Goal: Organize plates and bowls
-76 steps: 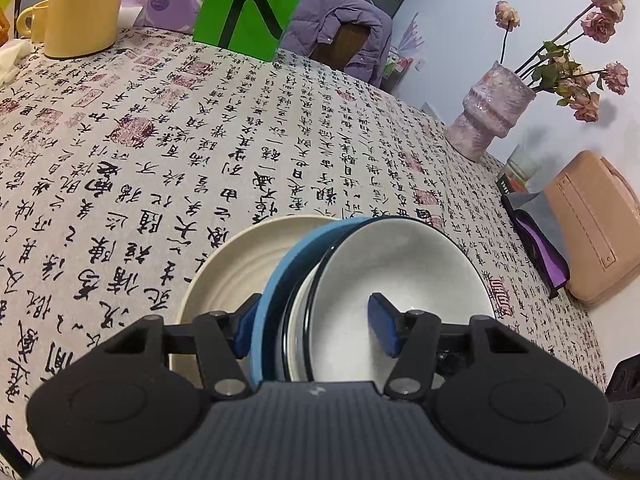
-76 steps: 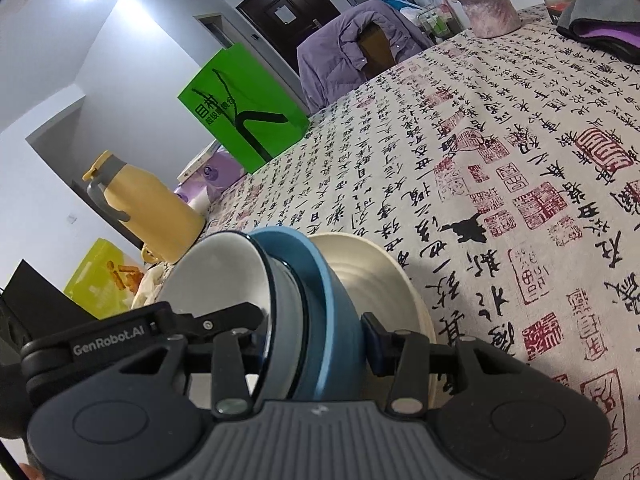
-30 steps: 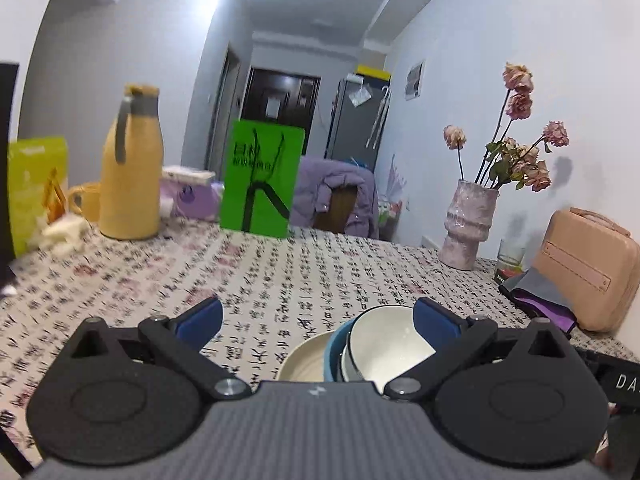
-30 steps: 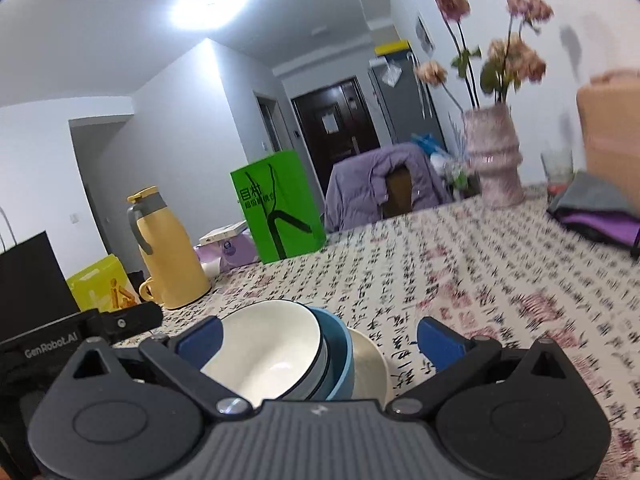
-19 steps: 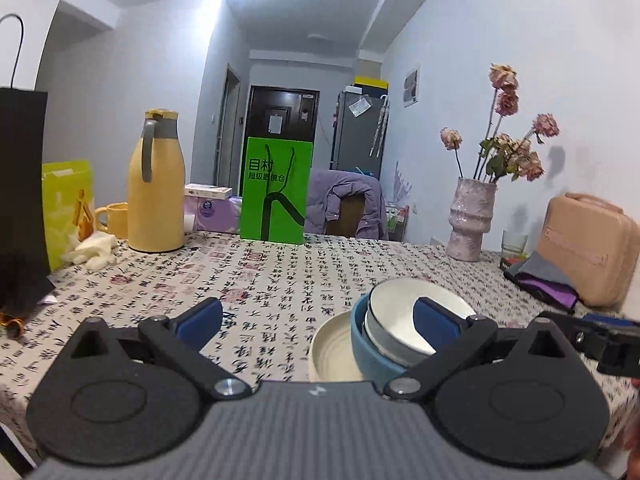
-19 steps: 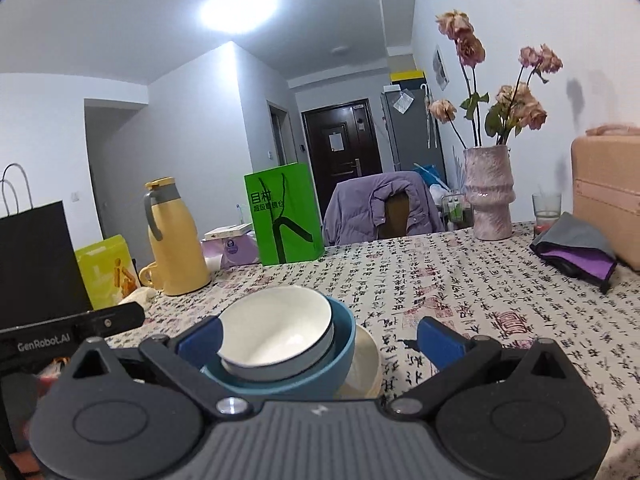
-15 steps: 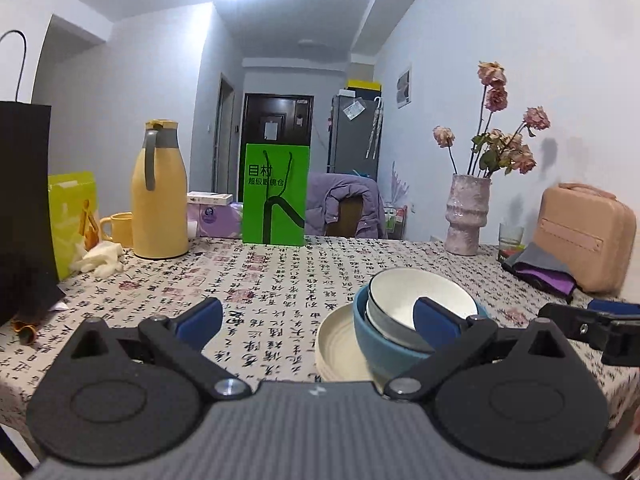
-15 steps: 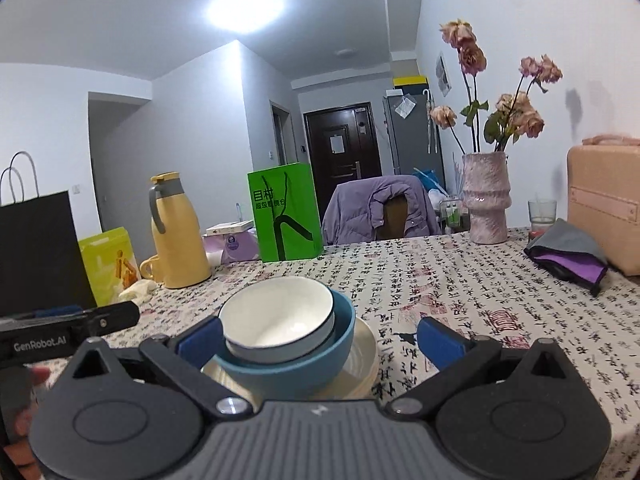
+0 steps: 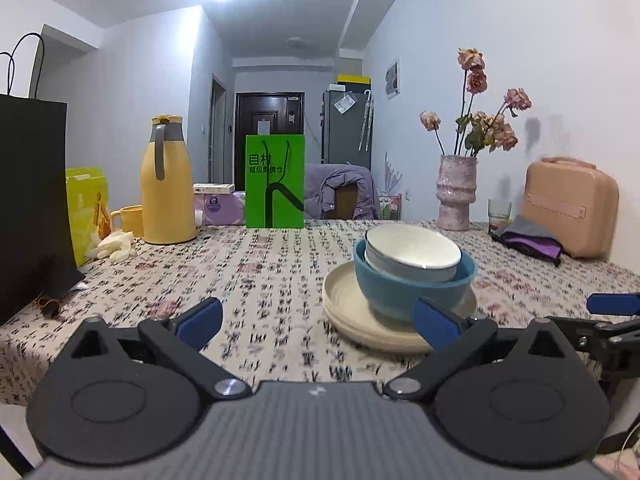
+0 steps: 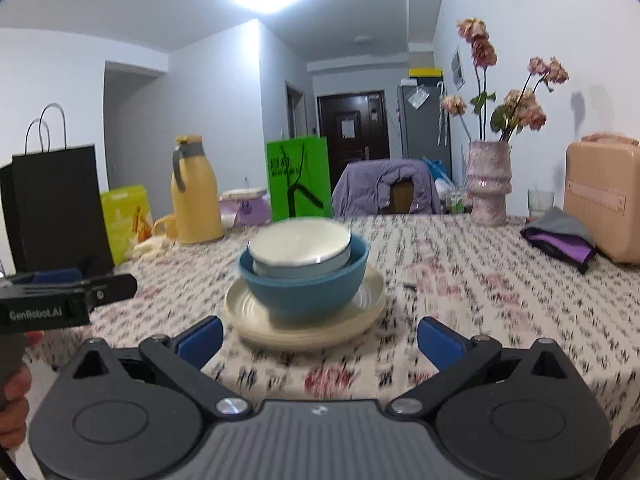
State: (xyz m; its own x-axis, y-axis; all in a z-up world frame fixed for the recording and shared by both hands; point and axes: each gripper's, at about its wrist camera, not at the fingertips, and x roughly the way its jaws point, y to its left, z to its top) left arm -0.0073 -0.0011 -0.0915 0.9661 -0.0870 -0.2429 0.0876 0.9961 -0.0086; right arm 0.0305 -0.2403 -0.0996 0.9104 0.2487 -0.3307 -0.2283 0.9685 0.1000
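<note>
Both my claws spread wide, clear of the stacked dishes.

My left gripper (image 9: 318,318) and right gripper (image 10: 319,336) hang near the table's front edge, fingers apart and gripping nothing. On the printed tablecloth (image 10: 460,280) sits a cream plate (image 10: 248,312); on it stands a blue bowl (image 10: 304,292), with a white bowl (image 10: 300,248) nested inside, tilted slightly. Far left stands a yellow thermos (image 9: 166,184), far right a vase of flowers (image 9: 456,192).
</note>
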